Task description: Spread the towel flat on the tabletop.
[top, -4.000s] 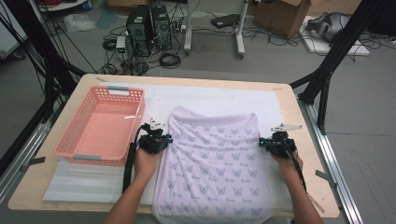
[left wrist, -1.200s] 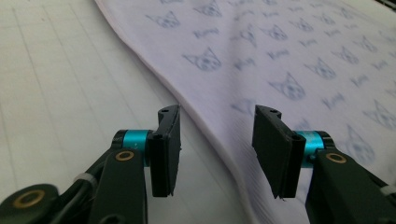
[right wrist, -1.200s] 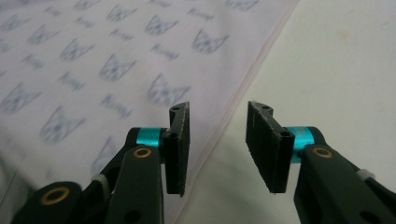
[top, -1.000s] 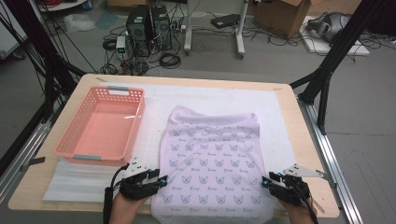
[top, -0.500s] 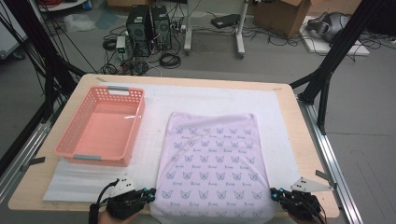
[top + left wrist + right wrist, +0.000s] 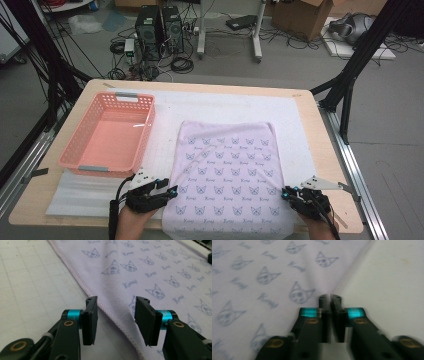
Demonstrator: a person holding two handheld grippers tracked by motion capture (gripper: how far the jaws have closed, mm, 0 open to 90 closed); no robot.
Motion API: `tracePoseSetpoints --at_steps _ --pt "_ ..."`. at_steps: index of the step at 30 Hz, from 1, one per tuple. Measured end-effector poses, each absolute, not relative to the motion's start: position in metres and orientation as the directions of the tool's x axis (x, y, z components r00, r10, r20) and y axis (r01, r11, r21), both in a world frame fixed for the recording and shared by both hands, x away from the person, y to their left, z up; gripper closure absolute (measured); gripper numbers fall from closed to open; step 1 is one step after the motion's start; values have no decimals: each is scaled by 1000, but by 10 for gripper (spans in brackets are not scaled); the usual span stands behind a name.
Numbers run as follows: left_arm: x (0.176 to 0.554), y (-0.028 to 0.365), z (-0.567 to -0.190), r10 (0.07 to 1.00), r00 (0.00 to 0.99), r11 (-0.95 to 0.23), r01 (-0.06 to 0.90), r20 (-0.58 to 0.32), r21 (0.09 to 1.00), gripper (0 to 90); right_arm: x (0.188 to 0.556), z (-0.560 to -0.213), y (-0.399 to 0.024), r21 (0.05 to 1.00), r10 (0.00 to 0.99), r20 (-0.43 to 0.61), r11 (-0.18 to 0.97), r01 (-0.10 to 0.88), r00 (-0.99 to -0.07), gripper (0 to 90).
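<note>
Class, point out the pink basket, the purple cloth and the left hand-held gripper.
pink basket (image 6: pixel 146 127): high view, right wall.
purple cloth (image 6: pixel 227 165): high view, middle.
left hand-held gripper (image 6: pixel 115 315): left gripper view, between open fingertips.

Open table ahead of both sets of fingers, basket walling off the far left.

Past the left gripper (image 6: pixel 172 191) fingertips (image 6: pixel 91 305) the flat cloth (image 6: pixel 227 170) and white mat (image 6: pixel 215 107) lie low, nothing standing up. The pink basket (image 6: pixel 75 160) rises just beyond and to the left, blocking that side. Beyond the right gripper (image 6: pixel 285 192) the cloth and mat lie flat all the way to the table edge (image 6: pixel 327 150).
</note>
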State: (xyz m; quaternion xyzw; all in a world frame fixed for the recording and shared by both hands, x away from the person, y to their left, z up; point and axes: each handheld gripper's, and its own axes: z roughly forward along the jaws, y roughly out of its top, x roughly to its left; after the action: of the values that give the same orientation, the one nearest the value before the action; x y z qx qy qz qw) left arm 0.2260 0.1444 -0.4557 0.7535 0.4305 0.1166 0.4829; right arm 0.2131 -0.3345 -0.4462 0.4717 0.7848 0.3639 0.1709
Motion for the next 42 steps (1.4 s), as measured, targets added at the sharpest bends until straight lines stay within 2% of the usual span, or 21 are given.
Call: tracePoseSetpoints --at_steps 7,8,10,11,12,14,16,26,28,29,31,34,37,38,40,42 --pt "219 149 -452 757 605 -154 532 -246 833 533 193 -441 -350 703 857 54 332 630 -512 883" --pt "220 149 -453 756 602 -152 545 -258 825 530 193 -441 -352 706 852 55 335 624 -521 846" --pt "221 148 -454 747 605 -159 567 -277 809 525 194 -443 -355 720 859 71 308 622 -507 671" --pt "221 146 -455 740 610 -167 575 -284 801 530 195 -443 -355 729 863 82 289 620 -498 644" --pt "220 144 -456 728 620 -179 583 -292 792 551 196 -443 -356 743 868 92 267 614 -488 617" --pt "218 139 -456 740 625 -212 567 -248 796 637 198 -441 -357 758 876 107 235 608 -471 605" --pt "217 138 -455 751 621 -238 570 -223 786 859 199 -441 -356 763 882 108 223 607 -459 598" --pt "204 155 -453 753 628 -267 564 -196 781 880 206 -448 -351 746 895 92 228 625 -436 621" --pt "204 154 -454 753 625 -249 560 -206 790 849 205 -447 -350 742 891 85 242 625 -446 647" --pt "205 155 -454 754 623 -239 556 -209 796 771 205 -447 -349 740 891 81 246 626 -447 700" --pt "207 156 -454 754 612 -189 550 -239 814 646 206 -446 -347 727 867 105 267 632 -487 878" --pt "210 156 -451 751 615 -153 518 -242 842 536 205 -441 -340 702 876 48 312 640 -480 888" --pt "211 152 -448 732 639 -126 466 -235 876 479 200 -441 -346 708 874 45 314 633 -484 886" --pt "212 150 -447 726 651 -124 445 -224 887 458 199 -442 -348 712 873 50 310 630 -486 858" --pt "214 147 -444 713 665 -105 412 -220 905 406 199 -441 -351 740 874 34 304 601 -485 642" --pt "217 145 -440 706 675 -87 383 -215 919 362 201 -436 -354 787 880 49 257 561 -472 507"
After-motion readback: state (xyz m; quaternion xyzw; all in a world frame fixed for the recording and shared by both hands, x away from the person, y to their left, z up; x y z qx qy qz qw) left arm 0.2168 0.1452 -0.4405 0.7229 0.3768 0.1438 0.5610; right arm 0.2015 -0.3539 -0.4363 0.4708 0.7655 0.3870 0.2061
